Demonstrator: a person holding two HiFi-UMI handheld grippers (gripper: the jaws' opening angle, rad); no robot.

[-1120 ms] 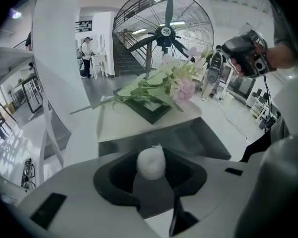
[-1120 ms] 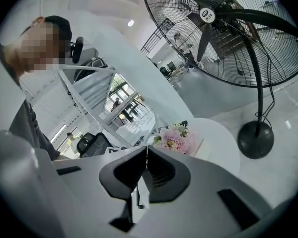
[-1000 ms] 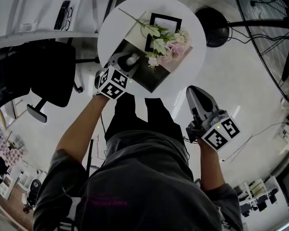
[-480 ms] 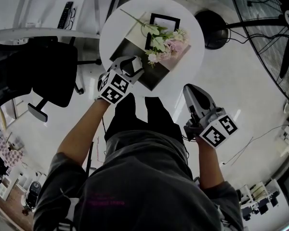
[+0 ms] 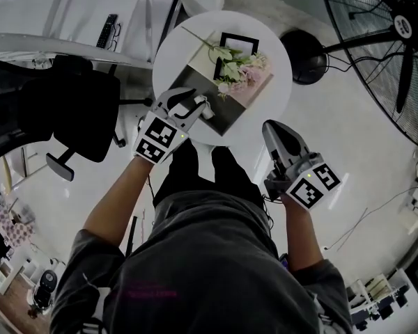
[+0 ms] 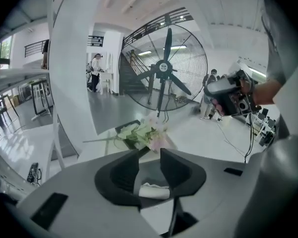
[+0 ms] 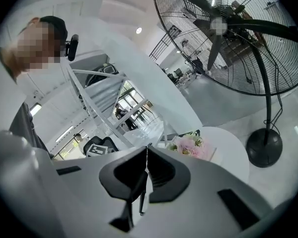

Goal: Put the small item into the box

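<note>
An open box (image 5: 226, 110) with a dark inside lies on the round white table (image 5: 275, 110), with artificial flowers (image 5: 240, 68) across it. My left gripper (image 5: 198, 98) hovers at the box's near-left edge. Its jaws are closing, and a small white item (image 6: 154, 191) sits deep between them, touching both pads. The flowers (image 6: 144, 133) show just beyond those jaws. My right gripper (image 5: 270, 127) is off the table at the near right, jaws shut with nothing between them (image 7: 148, 147).
A black picture frame (image 5: 238, 44) stands at the box's far side. A large floor fan (image 5: 397, 33) with a round base (image 5: 303, 47) stands to the right. A black office chair (image 5: 63, 110) and a white desk with a remote (image 5: 106, 31) are to the left.
The left gripper has slid along the box's near-left edge and turned a little, still with the white item between its jaws. The right gripper has barely moved.
</note>
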